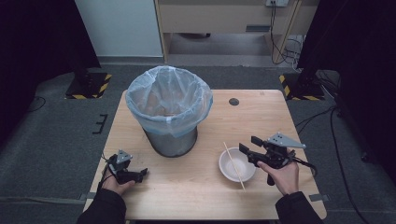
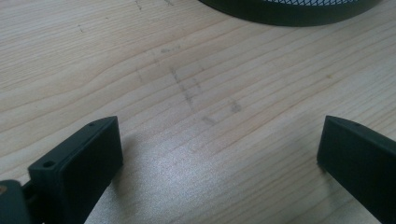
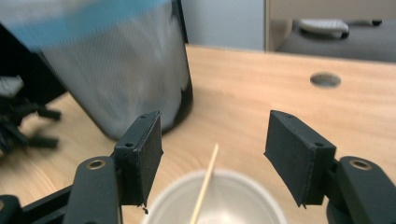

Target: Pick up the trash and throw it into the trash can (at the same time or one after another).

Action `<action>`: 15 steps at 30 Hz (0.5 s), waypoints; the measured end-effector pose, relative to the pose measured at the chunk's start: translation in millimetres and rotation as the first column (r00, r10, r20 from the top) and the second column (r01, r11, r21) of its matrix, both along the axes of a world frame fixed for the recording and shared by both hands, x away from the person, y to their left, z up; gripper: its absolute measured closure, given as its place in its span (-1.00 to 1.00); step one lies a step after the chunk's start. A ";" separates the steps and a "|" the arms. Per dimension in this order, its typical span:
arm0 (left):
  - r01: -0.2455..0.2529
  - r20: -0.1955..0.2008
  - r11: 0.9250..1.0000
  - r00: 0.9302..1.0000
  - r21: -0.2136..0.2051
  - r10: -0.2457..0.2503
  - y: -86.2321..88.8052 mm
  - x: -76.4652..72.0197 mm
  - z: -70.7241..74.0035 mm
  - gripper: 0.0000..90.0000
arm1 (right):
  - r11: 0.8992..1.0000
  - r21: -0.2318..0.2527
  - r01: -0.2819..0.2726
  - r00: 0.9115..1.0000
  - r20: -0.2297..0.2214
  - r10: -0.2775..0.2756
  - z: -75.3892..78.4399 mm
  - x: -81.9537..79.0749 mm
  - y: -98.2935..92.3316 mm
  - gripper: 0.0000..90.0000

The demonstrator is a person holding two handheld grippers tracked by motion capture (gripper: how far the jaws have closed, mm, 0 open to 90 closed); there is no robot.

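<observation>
Both grippers' fingers are wide apart. The right gripper [image 1: 248, 148] is by the bowl [image 1: 236, 164]; the left gripper [image 1: 141, 174] rests on the counter [image 1: 261, 116].

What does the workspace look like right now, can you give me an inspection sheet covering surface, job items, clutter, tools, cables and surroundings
Surface: wooden table, faint pencil-like marks on the grain, round grommet hole near the far edge.
Job's things: mesh bin with a blue liner, upright at centre; white bowl near the right front; thin wooden stick lying across the bowl.
Clutter: nothing seen.
Tools: left tool resting low on the table, jaws apart, nothing between them; right tool over the bowl's rim, jaws apart either side of the stick, not touching it.
Cables: one trailing from each tool; more on the floor at right.
Surroundings: grey carpet, dark stands with striped bases, wooden furniture behind.
</observation>
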State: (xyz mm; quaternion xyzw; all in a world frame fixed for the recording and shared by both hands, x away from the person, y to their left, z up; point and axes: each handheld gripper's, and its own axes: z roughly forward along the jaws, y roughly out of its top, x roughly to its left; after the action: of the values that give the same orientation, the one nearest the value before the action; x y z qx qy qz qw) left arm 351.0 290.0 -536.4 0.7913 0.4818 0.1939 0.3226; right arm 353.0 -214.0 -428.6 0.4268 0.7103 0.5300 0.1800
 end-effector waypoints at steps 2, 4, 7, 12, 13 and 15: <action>0.000 0.001 1.000 1.000 -0.001 0.000 0.0 0.0 -0.1 -1.00 | 1.000 -0.018 -0.002 1.000 -0.020 0.002 -8.3 -4.3 0.9 -0.11; 0.000 0.000 1.000 1.000 0.000 0.000 0.0 -0.1 0.0 -1.00 | 1.000 -0.028 0.002 0.999 -0.040 -0.003 -16.7 -8.3 2.3 -0.07; 0.000 0.000 1.000 1.000 0.001 0.000 -0.1 -0.1 0.0 -1.00 | 0.998 -0.066 -0.004 0.996 -0.084 -0.002 -30.5 -11.4 7.7 0.00; 0.000 0.000 1.000 1.000 0.001 0.000 -0.2 -0.1 0.0 -1.00 | 0.994 -0.108 -0.017 0.988 -0.157 0.000 -44.7 -12.0 19.6 0.13; -0.001 0.001 1.000 1.000 0.000 0.001 -0.3 -0.1 -0.1 -1.00 | 0.993 -0.113 -0.022 0.986 -0.169 0.003 -46.6 -11.9 21.3 0.15; 0.000 0.001 1.000 1.000 -0.001 0.000 -0.3 -0.1 -0.1 -1.00 | 0.991 -0.128 -0.032 0.982 -0.191 0.007 -50.4 -12.2 24.2 0.19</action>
State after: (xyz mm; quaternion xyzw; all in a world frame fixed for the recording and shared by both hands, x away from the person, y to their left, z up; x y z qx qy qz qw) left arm 350.9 289.7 -536.5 0.7910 0.4819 0.1942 0.3230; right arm 340.8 -189.8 -479.0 0.4558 0.7615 0.4410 0.1338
